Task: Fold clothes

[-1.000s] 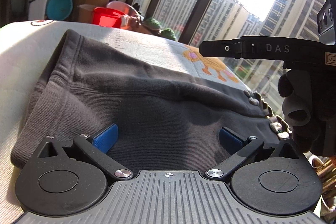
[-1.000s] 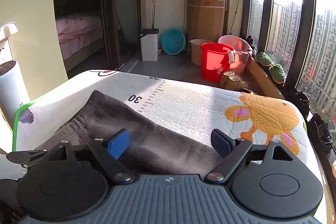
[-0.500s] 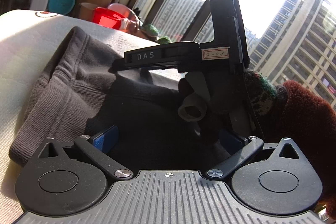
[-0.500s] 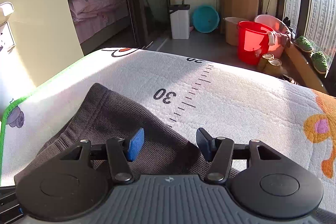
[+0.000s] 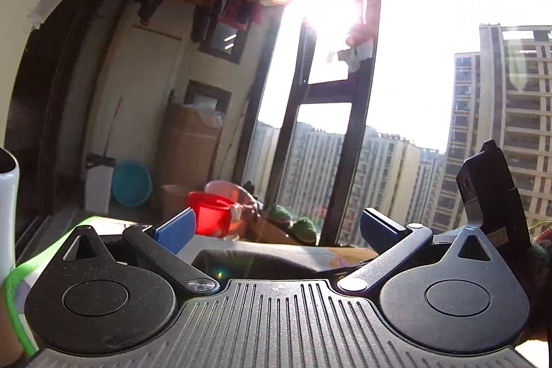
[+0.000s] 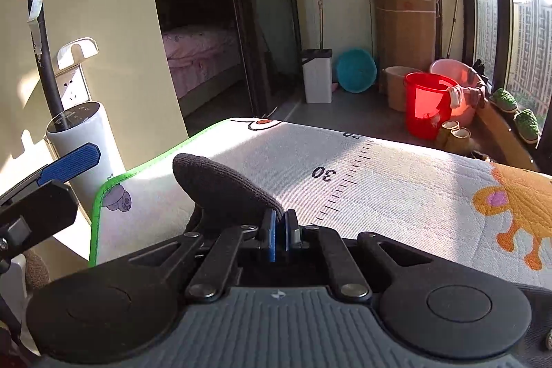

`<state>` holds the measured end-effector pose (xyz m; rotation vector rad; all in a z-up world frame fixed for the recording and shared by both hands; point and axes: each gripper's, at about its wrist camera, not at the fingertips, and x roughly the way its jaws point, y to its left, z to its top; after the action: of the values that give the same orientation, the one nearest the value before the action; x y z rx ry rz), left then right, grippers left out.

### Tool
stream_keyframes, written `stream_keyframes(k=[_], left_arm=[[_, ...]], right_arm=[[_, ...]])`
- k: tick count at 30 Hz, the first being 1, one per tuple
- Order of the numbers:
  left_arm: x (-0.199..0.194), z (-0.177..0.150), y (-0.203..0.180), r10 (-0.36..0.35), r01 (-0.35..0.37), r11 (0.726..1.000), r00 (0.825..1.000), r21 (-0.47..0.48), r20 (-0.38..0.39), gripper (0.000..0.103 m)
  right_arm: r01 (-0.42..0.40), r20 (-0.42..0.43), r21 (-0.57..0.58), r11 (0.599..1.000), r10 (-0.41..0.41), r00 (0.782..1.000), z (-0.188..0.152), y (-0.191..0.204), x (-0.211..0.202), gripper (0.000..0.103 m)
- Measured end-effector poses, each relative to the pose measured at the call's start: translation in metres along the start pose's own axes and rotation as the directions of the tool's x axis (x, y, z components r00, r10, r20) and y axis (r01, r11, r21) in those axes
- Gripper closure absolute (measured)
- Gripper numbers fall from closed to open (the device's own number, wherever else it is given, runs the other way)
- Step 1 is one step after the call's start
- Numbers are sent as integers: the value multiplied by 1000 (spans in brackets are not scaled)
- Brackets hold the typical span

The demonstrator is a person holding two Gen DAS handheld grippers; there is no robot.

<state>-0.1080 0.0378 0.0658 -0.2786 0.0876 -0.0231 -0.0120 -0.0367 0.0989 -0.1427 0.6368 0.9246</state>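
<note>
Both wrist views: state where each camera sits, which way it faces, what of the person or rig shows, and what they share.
Left wrist: behind the open left gripper, facing level toward the window; the other gripper's body at right.
Right wrist: behind the right gripper, angled down at the mat, shut on the dark garment; the left gripper's blue pad at left.
Shared: red bucket, garment, mat.

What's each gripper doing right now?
Left gripper: open, empty.
Right gripper: shut on the garment.
</note>
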Motion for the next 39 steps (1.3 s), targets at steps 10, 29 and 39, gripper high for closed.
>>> stream_keyframes(k=[10,29,39], left_arm=[[46,-32,23,-47,-7,989,934,-149,-355,0],[27,-32,38,-7,-32,995,927,-97,-375,0],[35,-33,49,118,-151,987,897,-45,-427,0]], right_arm=[[9,-29,91,996,-6,1000,-78,16,-32,96],[487,-45,570,662,-566,823,-111,-147,-125,91],[471,60,522,711,-582,811,-103,-115,-175,90]])
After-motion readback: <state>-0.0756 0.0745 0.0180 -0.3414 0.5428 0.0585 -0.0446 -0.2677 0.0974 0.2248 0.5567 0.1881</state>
